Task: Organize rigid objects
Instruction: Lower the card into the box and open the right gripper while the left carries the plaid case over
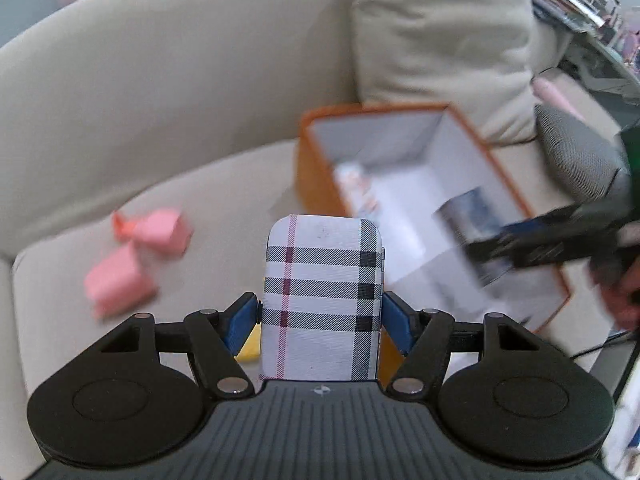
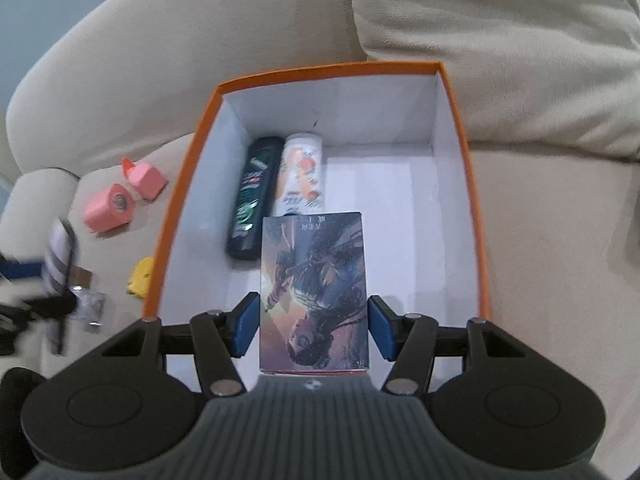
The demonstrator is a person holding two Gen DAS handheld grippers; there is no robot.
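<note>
Directly beneath the right gripper [image 2: 314,324], clamped on a picture box [image 2: 314,292], lay the open orange box [image 2: 456,92]; the picture box's long axis matched its length. Left gripper [image 1: 320,316] gripped a plaid case [image 1: 322,300], farther off, leftward

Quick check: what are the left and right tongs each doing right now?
Left tongs: closed on the plaid case.
Right tongs: holding the illustrated card box over the orange box.

One orange cardboard box [image 2: 188,184], two bottles inside it [image 2: 250,204], two pink blocks [image 2: 110,208], one plaid case [image 1: 322,300], one illustrated card box [image 2: 314,292].
</note>
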